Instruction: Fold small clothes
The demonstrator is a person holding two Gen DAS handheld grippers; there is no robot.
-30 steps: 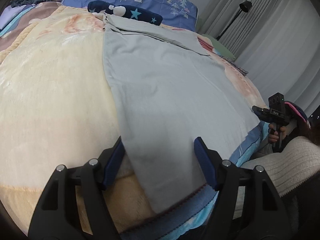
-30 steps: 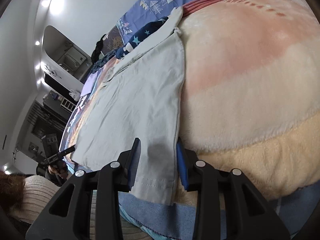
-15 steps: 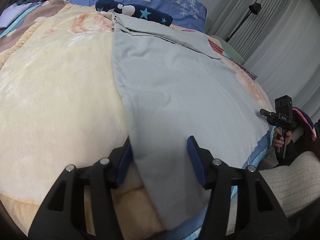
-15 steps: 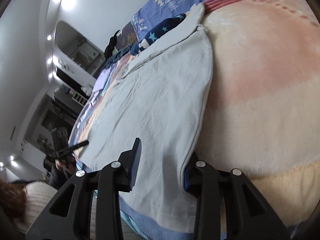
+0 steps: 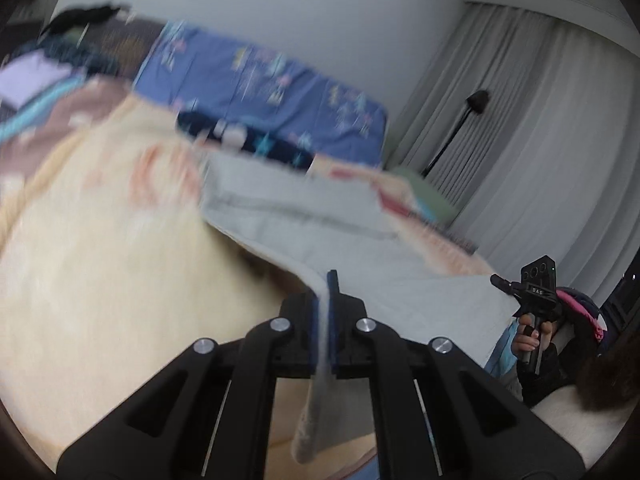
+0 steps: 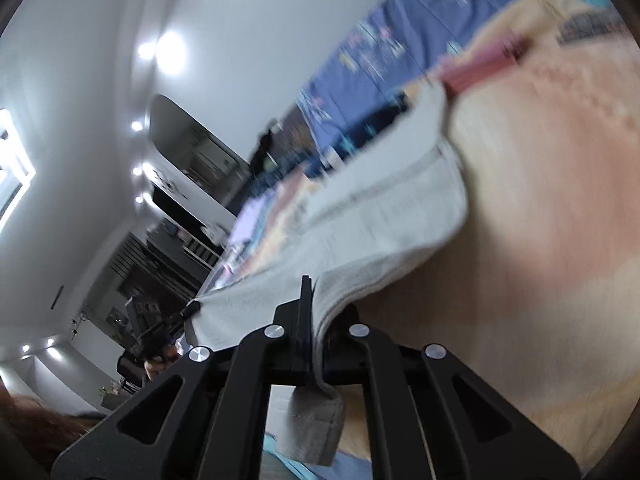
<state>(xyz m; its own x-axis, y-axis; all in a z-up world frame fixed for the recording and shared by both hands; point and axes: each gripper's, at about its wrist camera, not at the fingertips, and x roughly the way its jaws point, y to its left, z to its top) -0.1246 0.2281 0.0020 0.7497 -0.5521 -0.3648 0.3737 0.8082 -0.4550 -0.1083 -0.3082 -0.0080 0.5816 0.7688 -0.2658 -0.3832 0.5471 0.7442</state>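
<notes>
A light grey garment [image 5: 320,224] lies spread on a cream blanket [image 5: 100,260] on the bed. My left gripper [image 5: 323,304] is shut on the garment's near left corner, and the cloth hangs down between the jaws. My right gripper [image 6: 314,312] is shut on the garment's [image 6: 380,224] near right corner, with the hem hanging below the jaws. Both corners are lifted off the blanket [image 6: 540,240]. The right gripper also shows at the right of the left wrist view [image 5: 516,288]. Both views are motion blurred.
A blue patterned pillow [image 5: 260,80] and a dark star-print item [image 5: 248,140] lie at the head of the bed. Folded pink cloth [image 6: 480,64] lies beyond the garment. Curtains [image 5: 540,140] and a floor lamp [image 5: 476,100] stand right. Shelving [image 6: 176,184] stands left.
Both grippers have closed on the garment's near corners and lifted them off the blanket. The cameras now tilt higher, showing the walls.
</notes>
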